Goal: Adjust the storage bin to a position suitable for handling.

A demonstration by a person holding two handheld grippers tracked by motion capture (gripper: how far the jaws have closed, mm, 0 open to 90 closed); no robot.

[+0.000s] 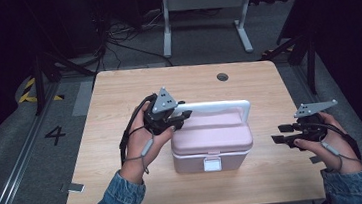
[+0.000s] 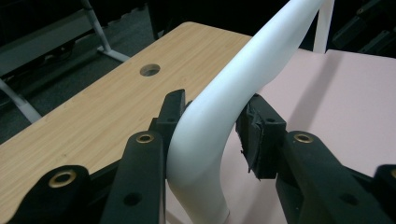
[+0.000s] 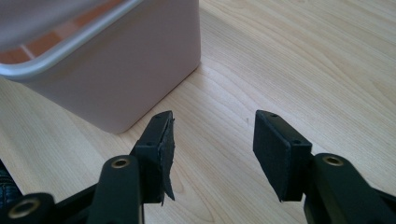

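Left claw (image 1: 179,118) pinches the white handle (image 1: 219,106) of the pink storage box (image 1: 212,144), near the handle's left end where it bends down toward the lid. In the left gripper view both pads sit against the handle (image 2: 219,102), one on each side, with the curved bar running up and away between them; the pink lid (image 2: 336,93) lies below and to the right of it. The handle stands raised above the lid, spanning it left to right in the high view.

The box sits around the middle of the wooden desk (image 1: 118,93), white latch (image 1: 212,164) facing the person, lid down.

Right claw (image 1: 279,139) is spread, nothing between the pads, and sits off the box's right side, apart from it, pointing toward it. In the right gripper view the box's lower corner (image 3: 116,79) is ahead and left of the claw (image 3: 212,140), with bare desk (image 3: 303,70) under and between the jaws.

A round cable hole (image 1: 222,77) is in the desk behind the box.
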